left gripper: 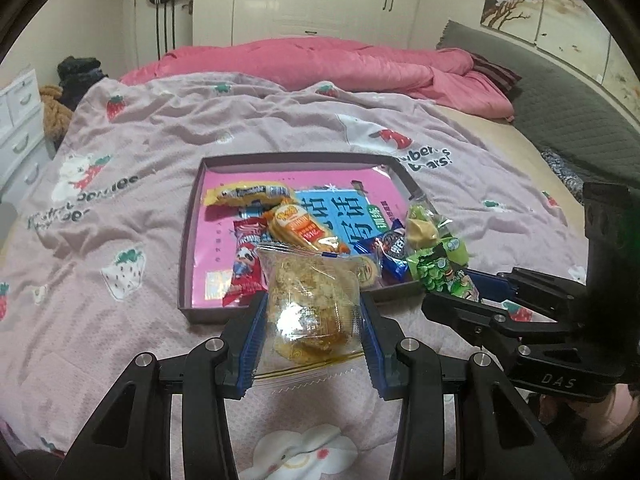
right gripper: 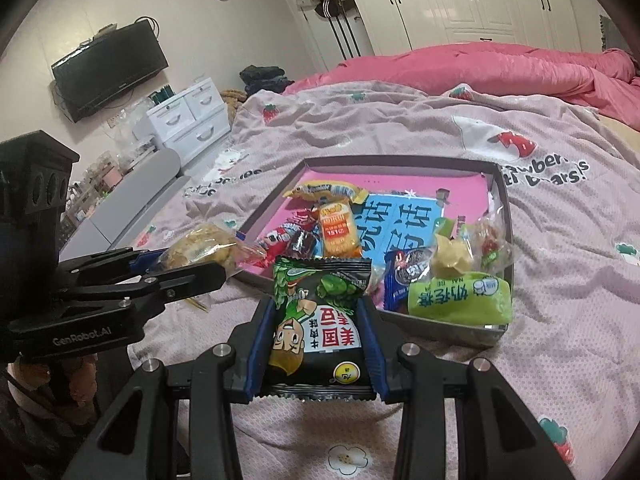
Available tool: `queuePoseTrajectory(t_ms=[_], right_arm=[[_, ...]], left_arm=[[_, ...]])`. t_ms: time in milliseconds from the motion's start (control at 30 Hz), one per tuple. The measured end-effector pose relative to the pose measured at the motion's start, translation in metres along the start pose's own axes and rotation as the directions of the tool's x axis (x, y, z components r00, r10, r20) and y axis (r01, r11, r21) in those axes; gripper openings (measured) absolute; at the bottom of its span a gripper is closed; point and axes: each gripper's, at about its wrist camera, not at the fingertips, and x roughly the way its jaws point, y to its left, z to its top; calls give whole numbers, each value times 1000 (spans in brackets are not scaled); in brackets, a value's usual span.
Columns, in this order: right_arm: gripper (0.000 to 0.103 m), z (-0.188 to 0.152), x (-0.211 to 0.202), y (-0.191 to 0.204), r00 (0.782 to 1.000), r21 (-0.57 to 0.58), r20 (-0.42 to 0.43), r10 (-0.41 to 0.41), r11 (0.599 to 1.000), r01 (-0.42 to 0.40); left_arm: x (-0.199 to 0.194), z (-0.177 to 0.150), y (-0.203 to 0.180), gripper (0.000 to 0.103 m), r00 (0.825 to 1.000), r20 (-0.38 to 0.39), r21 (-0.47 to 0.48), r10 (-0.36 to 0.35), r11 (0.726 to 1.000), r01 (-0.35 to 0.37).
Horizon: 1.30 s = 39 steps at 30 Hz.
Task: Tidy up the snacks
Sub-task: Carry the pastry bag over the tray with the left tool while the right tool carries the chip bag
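Note:
My left gripper (left gripper: 313, 308) is shut on a clear packet with a brown floss cake (left gripper: 310, 304), held just above the near edge of the dark shallow box (left gripper: 188, 240). My right gripper (right gripper: 318, 320) is shut on a green-and-black pea snack bag (right gripper: 318, 320), near the box's (right gripper: 460, 330) front edge; the bag also shows in the left wrist view (left gripper: 444, 278). The box holds several wrapped snacks: a yellow bar (left gripper: 248, 194), an orange cracker pack (left gripper: 304, 230), a red packet (left gripper: 248, 264), a blue packet (right gripper: 406, 280) and a green candy bag (right gripper: 460, 300).
The box lies on a pink strawberry-print quilt (left gripper: 120, 208) on a bed. A rolled pink duvet (left gripper: 360, 64) lies behind it. White drawers (right gripper: 188, 116) and a wall television (right gripper: 108, 68) stand left of the bed. Wardrobes line the far wall.

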Motion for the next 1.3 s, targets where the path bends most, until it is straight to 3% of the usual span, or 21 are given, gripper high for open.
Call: queuePoseTrajectory(t_ms=[600,800,1033,1300], right_arm=[[42,10,-16,-6,995,28,96,-12,1000,9],[42,14,-23,-12,990,39,136,-35,999,30],[42,23,-21,-20,985,60,159,-68,996,59],[42,30,-11,-22,983,53,159,-93,995,85]], left_arm=[[-3,14,3,45,999,40,2,35,999,-35],[-5,24,16,45,996,67,-40,51,998,-48],[8,35,24,45,994,79,-73,71,995,-65],[31,36,16,45,994,66,-31,84,996,-83]])
